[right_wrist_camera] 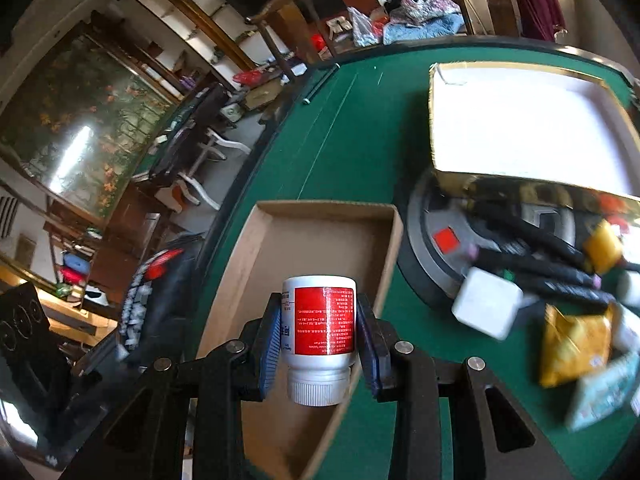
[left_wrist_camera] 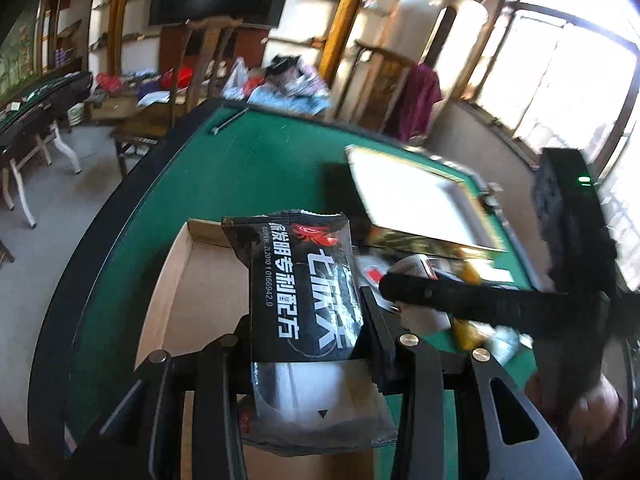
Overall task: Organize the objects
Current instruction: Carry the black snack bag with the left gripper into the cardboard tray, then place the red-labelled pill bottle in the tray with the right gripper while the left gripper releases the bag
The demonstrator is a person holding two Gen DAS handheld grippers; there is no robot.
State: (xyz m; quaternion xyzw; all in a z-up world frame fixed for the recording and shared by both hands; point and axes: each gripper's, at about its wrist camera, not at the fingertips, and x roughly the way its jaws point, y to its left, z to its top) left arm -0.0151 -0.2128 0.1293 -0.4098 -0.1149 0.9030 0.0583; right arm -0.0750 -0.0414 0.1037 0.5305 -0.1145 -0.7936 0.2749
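My left gripper point(left_wrist_camera: 308, 320) is shut on a black snack packet point(left_wrist_camera: 304, 292) with white lettering, held over the brown cardboard tray point(left_wrist_camera: 200, 280) on the green table point(left_wrist_camera: 248, 176). The right gripper's black body crosses the right of that view. In the right wrist view my right gripper point(right_wrist_camera: 318, 322) is shut on a white pill bottle point(right_wrist_camera: 320, 320) with a red label, cap toward the camera, above the near end of the same cardboard tray point(right_wrist_camera: 312, 236). A white-lined box point(right_wrist_camera: 520, 128) with a gold rim lies at the far right.
A heap of loose items sits right of the tray: black pens point(right_wrist_camera: 536, 264), a white cube point(right_wrist_camera: 486, 308), yellow packets point(right_wrist_camera: 572, 344) and a round grey device point(right_wrist_camera: 436, 248). Chairs, shelves and piled clothes stand beyond the table's curved edge.
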